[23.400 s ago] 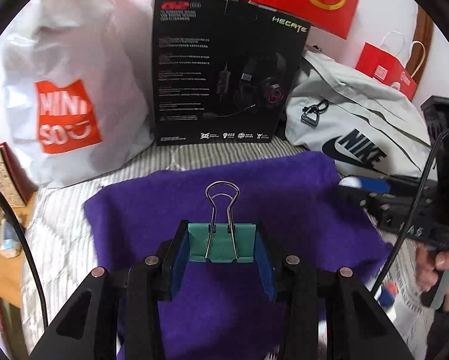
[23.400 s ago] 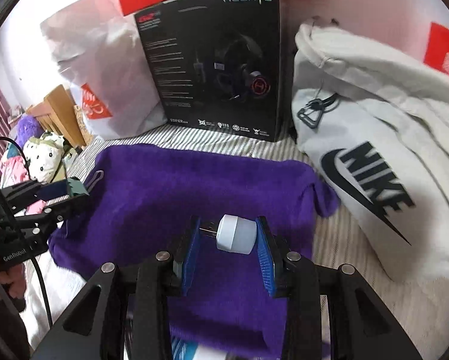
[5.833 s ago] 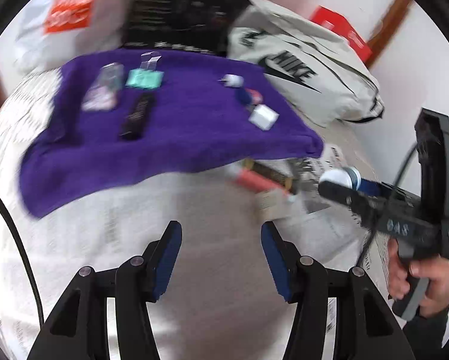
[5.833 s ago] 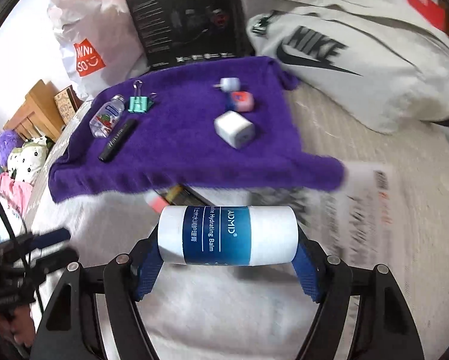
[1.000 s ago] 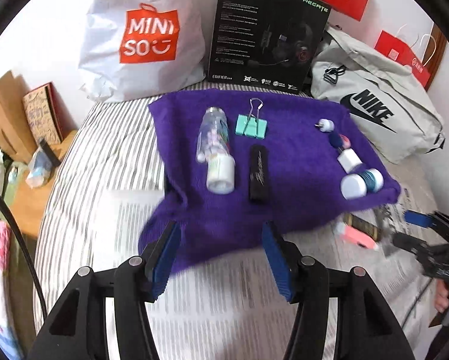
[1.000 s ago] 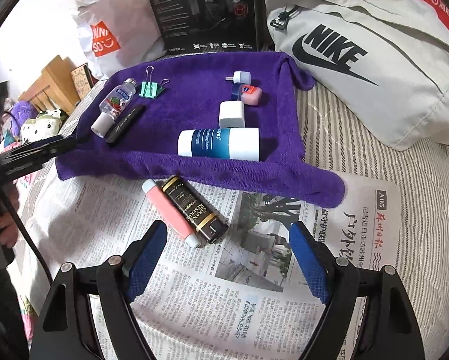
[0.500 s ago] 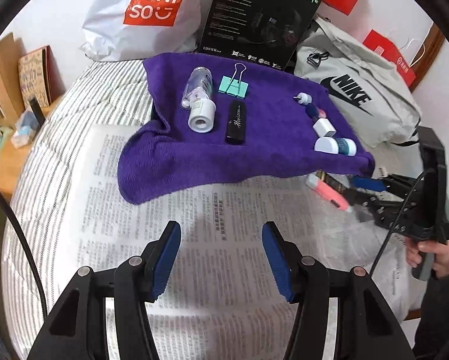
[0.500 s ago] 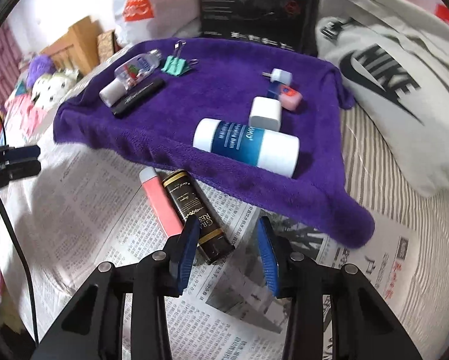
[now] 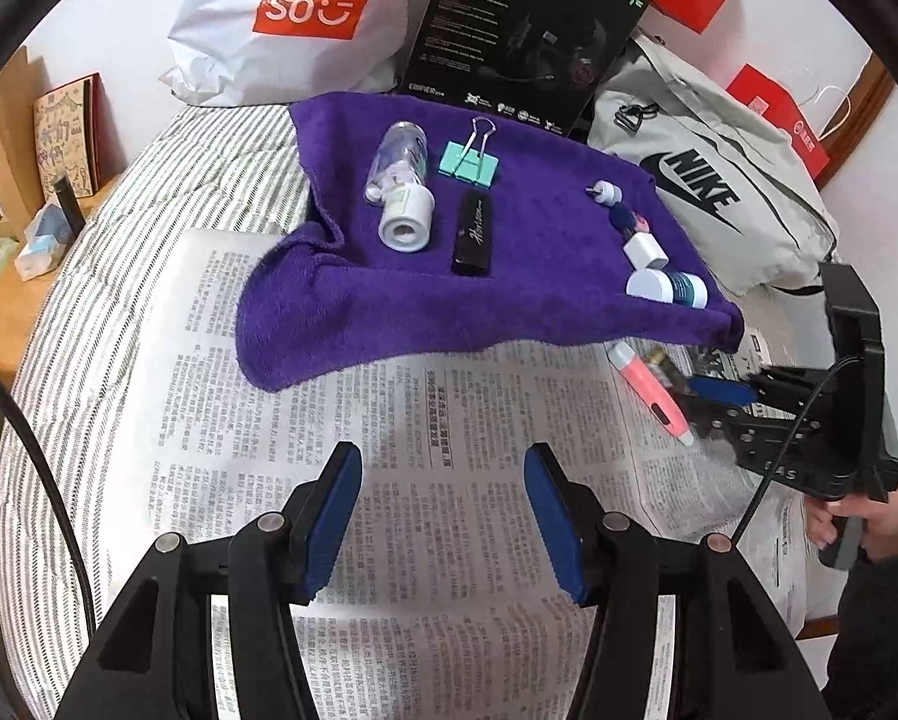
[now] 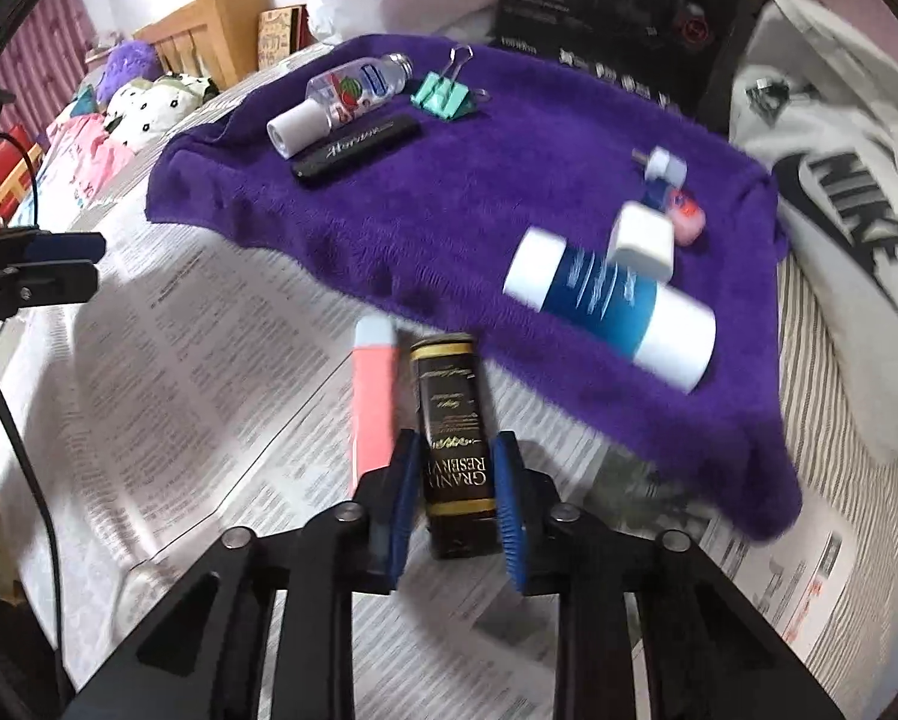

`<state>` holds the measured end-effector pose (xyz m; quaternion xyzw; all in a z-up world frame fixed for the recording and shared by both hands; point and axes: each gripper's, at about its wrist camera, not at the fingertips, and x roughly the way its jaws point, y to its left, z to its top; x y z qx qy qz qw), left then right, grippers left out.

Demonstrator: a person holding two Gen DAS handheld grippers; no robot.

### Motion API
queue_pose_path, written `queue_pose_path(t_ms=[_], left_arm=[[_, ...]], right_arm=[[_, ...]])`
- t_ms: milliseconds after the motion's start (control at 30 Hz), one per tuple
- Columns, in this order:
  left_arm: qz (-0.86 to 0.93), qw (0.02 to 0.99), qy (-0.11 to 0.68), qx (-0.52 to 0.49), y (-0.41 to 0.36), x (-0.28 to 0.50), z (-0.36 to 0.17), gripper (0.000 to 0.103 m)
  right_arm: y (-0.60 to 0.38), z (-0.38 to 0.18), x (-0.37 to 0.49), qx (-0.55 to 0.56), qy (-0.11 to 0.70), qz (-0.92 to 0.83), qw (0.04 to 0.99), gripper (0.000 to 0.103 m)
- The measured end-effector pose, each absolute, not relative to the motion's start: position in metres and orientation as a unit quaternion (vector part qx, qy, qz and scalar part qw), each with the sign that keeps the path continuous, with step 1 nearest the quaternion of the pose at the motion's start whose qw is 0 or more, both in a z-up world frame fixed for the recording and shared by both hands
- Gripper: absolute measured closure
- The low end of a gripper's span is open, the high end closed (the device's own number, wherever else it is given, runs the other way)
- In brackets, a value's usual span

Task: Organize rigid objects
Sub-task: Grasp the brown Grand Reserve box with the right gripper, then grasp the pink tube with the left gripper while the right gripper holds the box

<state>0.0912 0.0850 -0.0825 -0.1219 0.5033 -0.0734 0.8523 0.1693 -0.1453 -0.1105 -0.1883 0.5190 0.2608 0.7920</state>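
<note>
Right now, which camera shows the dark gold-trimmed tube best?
The right wrist view: the tube lies close between the right gripper pads, label readable. The left wrist view shows only its gold tip, mostly hidden behind that gripper.

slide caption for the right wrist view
Right tongs straddle a black Grand Reserve tube on newspaper, beside a pink tube.
</note>
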Motion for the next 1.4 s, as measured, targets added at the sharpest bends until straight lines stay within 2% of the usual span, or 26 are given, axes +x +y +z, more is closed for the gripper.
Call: queue_pose_path(t_ms=[233, 400, 733, 1000, 1400], left_arm=[[-0.083, 0.849, 0.509, -0.117, 0.074, 0.095, -0.091, 0.049], [-0.093, 0.844, 0.519, -0.1, 0.058, 0.093, -0.096, 0.049], [-0.116, 0.841, 0.522, -0.079, 0.03, 0.092, -0.091, 0.049], [-0.133, 0.84, 0.521, -0.067, -0.029, 0.124, -0.082, 0.049], [-0.06, 0.835, 0.545, -0.043, -0.083, 0.163, -0.106, 0.049]], right_arm=[[-0.197, -0.107, 0.141, -0.134, 0.548, 0.188, 0.804, 0.078], [-0.191, -0.109, 0.129, -0.151, 0.527, 0.159, 0.821, 0.078], [-0.19, -0.108, 0.139, -0.136, 0.543, 0.157, 0.813, 0.079], [-0.207, -0.094, 0.127, -0.086, 0.538, 0.153, 0.824, 0.079], [-0.247, -0.076, 0.088, -0.062, 0.525, 0.139, 0.837, 0.079]])
